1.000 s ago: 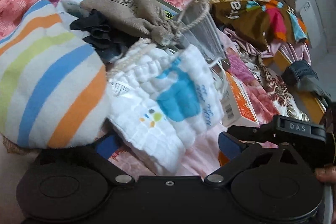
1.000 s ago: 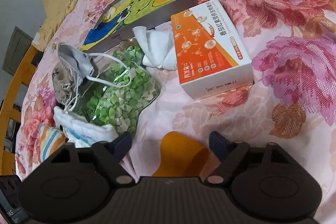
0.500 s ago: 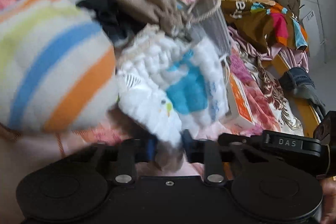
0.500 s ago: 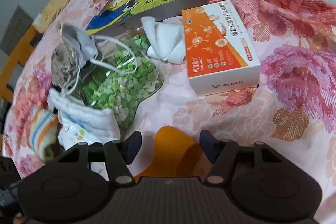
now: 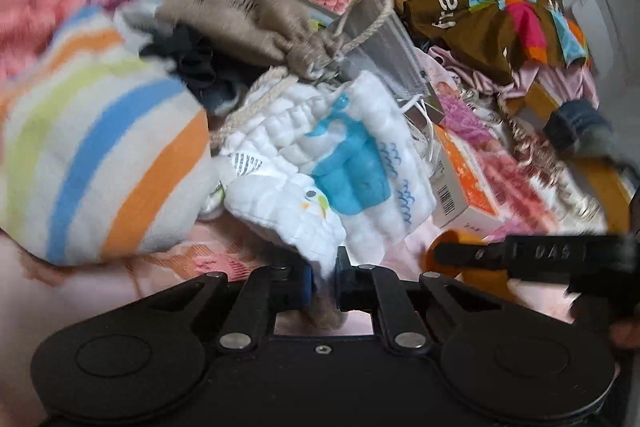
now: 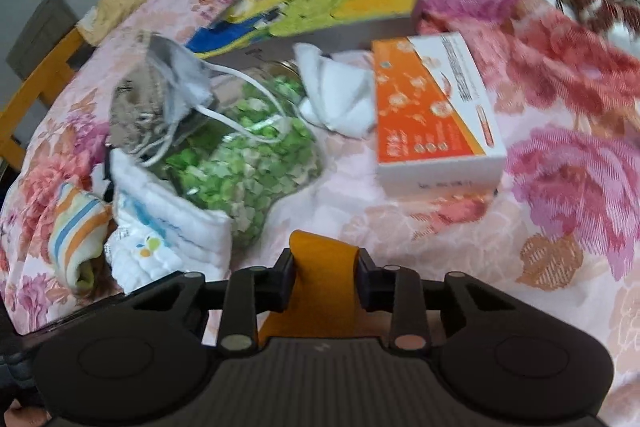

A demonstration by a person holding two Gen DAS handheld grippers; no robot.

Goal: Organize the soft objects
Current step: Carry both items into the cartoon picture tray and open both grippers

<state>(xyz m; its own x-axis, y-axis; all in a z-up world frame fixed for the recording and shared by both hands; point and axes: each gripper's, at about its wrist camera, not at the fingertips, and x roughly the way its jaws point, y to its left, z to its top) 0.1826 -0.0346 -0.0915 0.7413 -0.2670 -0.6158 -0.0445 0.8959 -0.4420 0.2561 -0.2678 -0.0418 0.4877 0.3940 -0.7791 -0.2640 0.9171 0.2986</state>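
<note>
White quilted muslin cloth (image 5: pixel 320 183), printed with a blue patch, has its near corner pinched between the pressed-together jaws of the left gripper (image 5: pixel 323 277); a hold on the corner would probably let the whole piece lift free of the heap without dragging its neighbours. The cloth lies on the floral bed (image 6: pixel 560 267), touching a striped rolled towel (image 5: pixel 92 163) at its 9 o'clock and a burlap drawstring pouch (image 5: pixel 256 23) at 12 o'clock. The right gripper (image 6: pixel 324 279) is closed on one flat orange piece (image 6: pixel 320 287), held at the near edge, seemingly so it can be carried clear; its material is hard to judge. In the right wrist view, at 11 o'clock from that gripper, sits one clear bag of green bits (image 6: pixel 248 163), with one crumpled white cloth (image 6: pixel 340 99) beyond it. Hard items number two: one orange-and-white box (image 6: pixel 436 115) at 1 o'clock, and one picture book (image 6: pixel 320 3) at 12 o'clock.
</note>
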